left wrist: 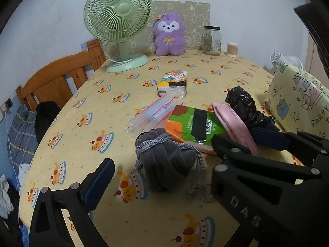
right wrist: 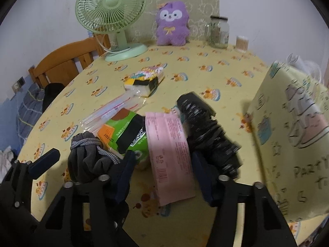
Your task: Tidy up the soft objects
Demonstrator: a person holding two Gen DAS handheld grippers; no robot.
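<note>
A grey drawstring pouch (left wrist: 164, 162) lies on the yellow tablecloth (left wrist: 86, 135), between the fingers of my left gripper (left wrist: 162, 152). That gripper is open, and a gap shows beside its left pad. A flat pink packet (right wrist: 170, 154) leans on a green pack (right wrist: 127, 133) and on a roll of black bags (right wrist: 207, 131). My right gripper (right wrist: 163, 154) is open around the pink packet; its right pad is close to the packet's edge, and a gap shows at the left pad. The pink packet (left wrist: 234, 123) looks bowed in the left wrist view. A purple plush (left wrist: 169, 35) sits upright at the back.
A green fan (left wrist: 117, 20) stands at the back left, and a glass jar (left wrist: 211, 41) and a cotton swab tub (left wrist: 232, 49) at the back right. A sponge pack (left wrist: 172, 82) and bagged straws (left wrist: 152, 113) lie mid-table. A yellow "PARTY" bag (right wrist: 292, 133) stands close on the right. A wooden chair (left wrist: 55, 78) is on the left.
</note>
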